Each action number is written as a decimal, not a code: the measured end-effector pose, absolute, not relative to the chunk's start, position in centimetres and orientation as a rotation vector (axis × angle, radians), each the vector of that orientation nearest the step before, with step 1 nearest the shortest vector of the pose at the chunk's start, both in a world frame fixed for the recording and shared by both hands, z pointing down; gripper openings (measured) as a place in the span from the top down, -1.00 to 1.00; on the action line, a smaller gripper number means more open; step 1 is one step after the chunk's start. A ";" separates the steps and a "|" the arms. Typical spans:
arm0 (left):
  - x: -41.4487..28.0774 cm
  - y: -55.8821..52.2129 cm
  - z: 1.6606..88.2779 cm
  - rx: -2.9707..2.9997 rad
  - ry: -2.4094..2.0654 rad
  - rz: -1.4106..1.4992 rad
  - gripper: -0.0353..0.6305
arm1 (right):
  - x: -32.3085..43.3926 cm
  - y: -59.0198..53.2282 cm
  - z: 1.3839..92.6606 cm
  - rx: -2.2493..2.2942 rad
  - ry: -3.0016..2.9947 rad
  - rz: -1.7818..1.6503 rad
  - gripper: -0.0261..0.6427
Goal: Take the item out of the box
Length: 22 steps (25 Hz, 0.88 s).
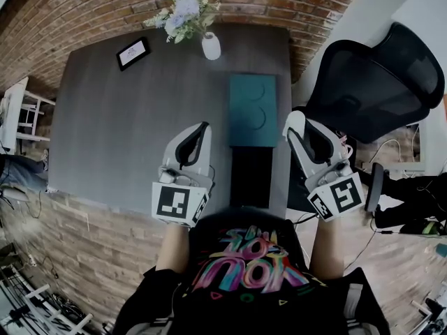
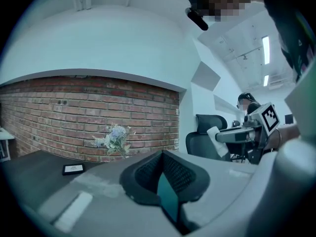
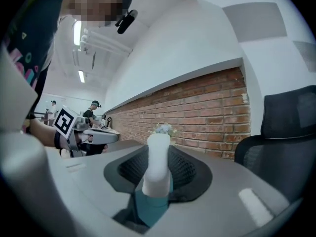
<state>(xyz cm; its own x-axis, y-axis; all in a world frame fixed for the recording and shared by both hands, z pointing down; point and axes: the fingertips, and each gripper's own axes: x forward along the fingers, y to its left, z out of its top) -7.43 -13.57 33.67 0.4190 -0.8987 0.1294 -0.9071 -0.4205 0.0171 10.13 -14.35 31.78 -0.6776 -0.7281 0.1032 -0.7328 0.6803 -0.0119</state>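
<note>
A black T-shirt (image 1: 209, 239) with glossy multicoloured lettering fills the bottom of the head view. Above it, the left gripper (image 1: 204, 127) has its dark mesh-textured jaws drawn together at the tips, gripping nothing. The right gripper (image 1: 296, 125) is clamped on a smooth white cylindrical item (image 3: 158, 157), held up at centre right. The flat, matte teal box (image 1: 253, 110), rectangular with two round impressions, lies on the dark wood-grain table (image 1: 126, 131).
</note>
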 end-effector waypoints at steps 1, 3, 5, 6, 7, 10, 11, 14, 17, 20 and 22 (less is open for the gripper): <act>-7.4 -13.6 33.7 2.575 -1.641 0.157 0.89 | 10.4 -14.2 32.0 1.234 -2.797 0.100 0.55; -7.4 -13.6 33.8 2.577 -1.639 0.161 0.89 | 10.8 -14.0 32.5 1.251 -2.797 0.144 0.55; -7.5 -13.7 33.8 2.574 -1.642 0.157 0.89 | 11.0 -13.9 33.1 1.262 -2.793 0.173 0.55; -7.5 -13.8 33.8 2.574 -1.641 0.156 0.89 | 11.1 -13.9 33.3 1.265 -2.791 0.181 0.55; -7.4 -13.8 33.8 2.576 -1.640 0.157 0.89 | 11.1 -13.9 33.4 1.268 -2.789 0.186 0.55; -7.1 -13.9 33.8 2.585 -1.634 0.163 0.89 | 11.2 -13.9 33.7 1.269 -2.787 0.192 0.55; -7.0 -13.8 33.8 2.588 -1.633 0.165 0.89 | 11.3 -13.8 33.7 1.270 -2.789 0.198 0.55; -7.0 -13.7 33.8 2.586 -1.635 0.167 0.89 | 11.5 -13.8 33.8 1.276 -2.794 0.214 0.55; -7.1 -13.7 33.8 2.585 -1.638 0.169 0.89 | 11.6 -13.7 33.7 1.281 -2.795 0.213 0.55; -7.3 -13.8 33.9 2.575 -1.643 0.166 0.89 | 11.6 -13.8 33.6 1.283 -2.799 0.218 0.55; -7.3 -13.8 33.9 2.573 -1.644 0.164 0.89 | 11.6 -13.8 33.6 1.282 -2.799 0.218 0.55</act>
<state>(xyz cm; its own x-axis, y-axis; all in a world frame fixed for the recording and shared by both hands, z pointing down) -7.25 -13.76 33.93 0.4173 -0.8987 0.1349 -0.9076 -0.4195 0.0128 11.59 -13.79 33.58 -0.6538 -0.7487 0.1090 -0.7566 0.6454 -0.1052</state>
